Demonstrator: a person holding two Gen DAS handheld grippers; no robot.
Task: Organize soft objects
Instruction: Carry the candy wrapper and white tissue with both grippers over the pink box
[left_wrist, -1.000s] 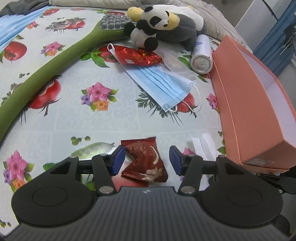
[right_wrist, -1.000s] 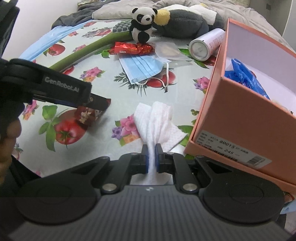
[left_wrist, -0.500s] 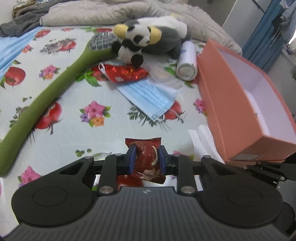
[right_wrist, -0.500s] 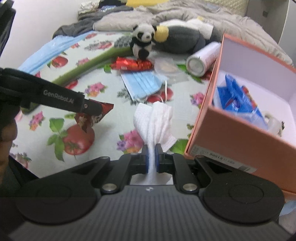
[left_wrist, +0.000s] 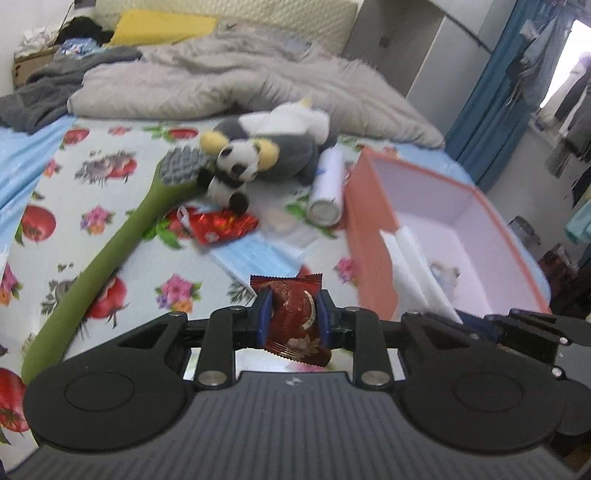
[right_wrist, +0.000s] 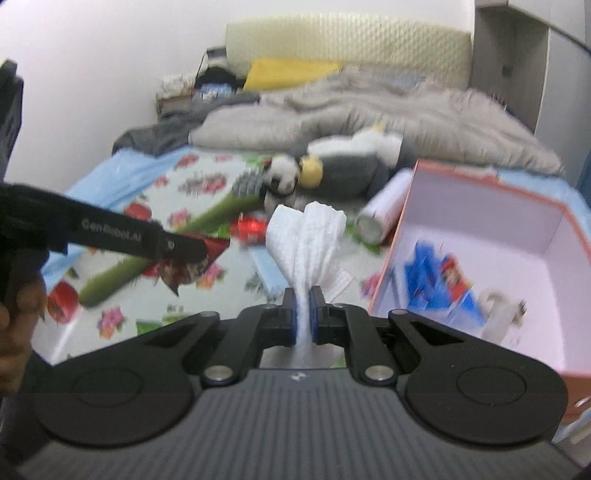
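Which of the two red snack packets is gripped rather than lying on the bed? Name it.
The dark red snack packet, pinched upright in the left hand-held gripper. The shiny bright red packet lies flat on the bedsheet beside the small panda plush.

Left tool (left_wrist: 291, 317) clamped on a dark red packet, right tool (right_wrist: 303, 319) pinched tight on a white tissue, both angled downward

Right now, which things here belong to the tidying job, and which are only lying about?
In the job:
- dark red snack packet, clamped in the left gripper
- white tissue, pinched in the right gripper
- orange box, already holding some items

Lying about:
- panda plush
- green long-handled brush
- blue face mask
- white can
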